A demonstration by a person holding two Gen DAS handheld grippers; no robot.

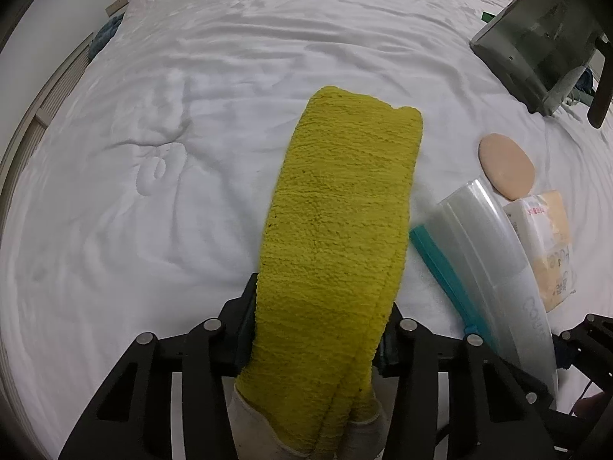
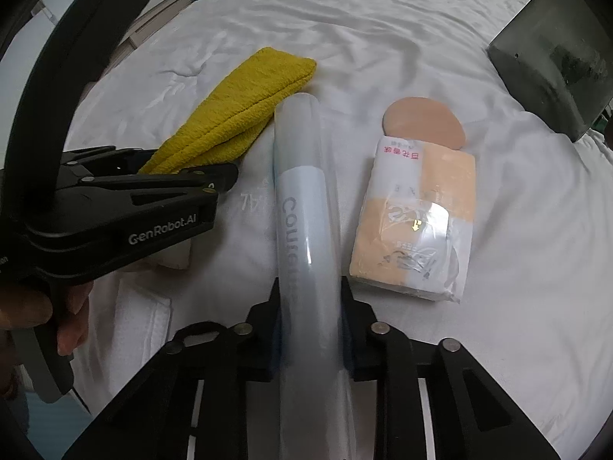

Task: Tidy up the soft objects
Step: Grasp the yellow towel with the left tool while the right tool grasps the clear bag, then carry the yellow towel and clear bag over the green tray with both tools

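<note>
Two grips. Left gripper (image 1: 318,345) pinches folded yellow terry towel (image 1: 341,207) on white quilted bed (image 1: 153,153). Right gripper (image 2: 310,329) clamps translucent zip pouch (image 2: 306,207); teal zipper edge (image 1: 440,268) shows left view only, person's hand (image 2: 57,318) right view only.

Towel (image 2: 245,111) left of pouch (image 2: 306,207), tissue pack (image 2: 417,222) right, pad (image 2: 421,122) behind pack; all on bed (image 2: 383,19).

A home bedroom: a bed (image 1: 191,76) spread with a rumpled white quilt.
</note>
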